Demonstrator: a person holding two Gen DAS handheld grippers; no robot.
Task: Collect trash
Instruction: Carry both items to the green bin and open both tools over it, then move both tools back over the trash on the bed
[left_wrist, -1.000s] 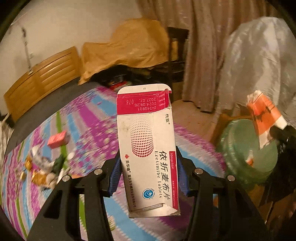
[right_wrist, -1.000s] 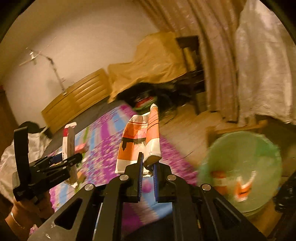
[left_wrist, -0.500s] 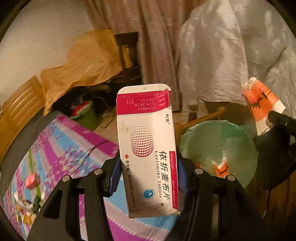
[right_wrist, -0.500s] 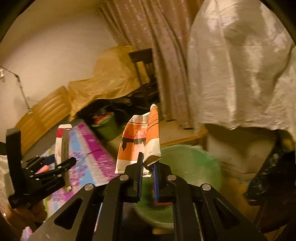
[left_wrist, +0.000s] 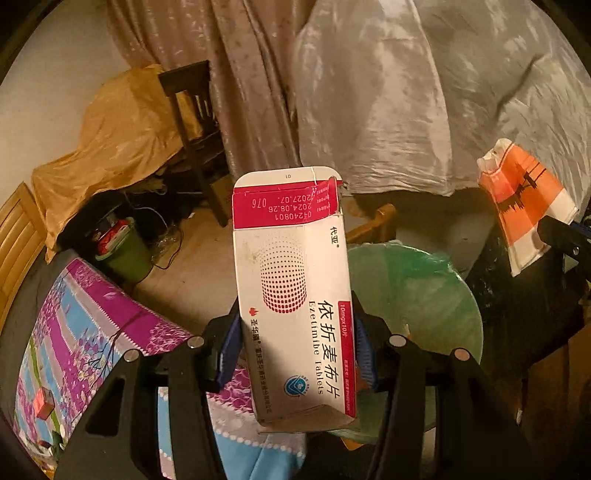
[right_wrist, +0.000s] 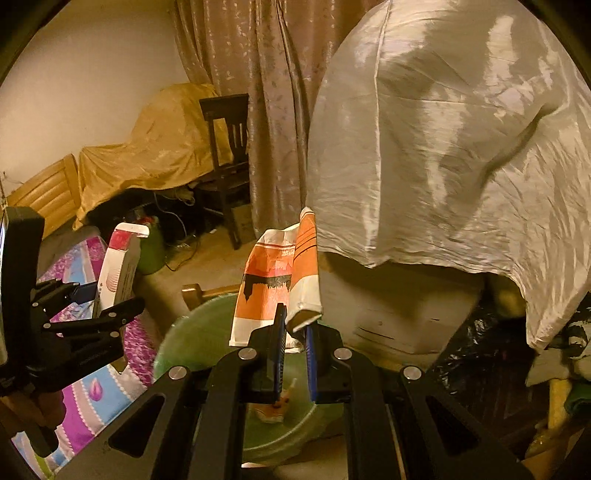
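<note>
The left gripper (left_wrist: 297, 345) clamps a white and magenta tablet box (left_wrist: 291, 291) by its 2 long sides, the blue pads (left_wrist: 229, 343) pressing on the lower half so the box stands upright with its torn flap on top. Behind and to the right of the box sits the green bin (left_wrist: 417, 291), lined with a green bag, on the floor beside the corner of the bed with the purple and blue patterned sheet (left_wrist: 92, 328). A small red box (left_wrist: 42, 402) lies further back on that sheet. The right gripper (right_wrist: 293, 345) is clenched on the lower edge of a crumpled orange and white wrapper (right_wrist: 280, 280), which rises above the jaws; directly below it is the bin's open mouth (right_wrist: 199, 343), with an orange scrap (right_wrist: 275, 410) already lying inside. A dark wooden chair (right_wrist: 227, 162) stands by the curtain (right_wrist: 266, 92), next to furniture under a yellow cover (right_wrist: 147, 155), and a large white cloth (right_wrist: 443, 147) drapes over something to the right
</note>
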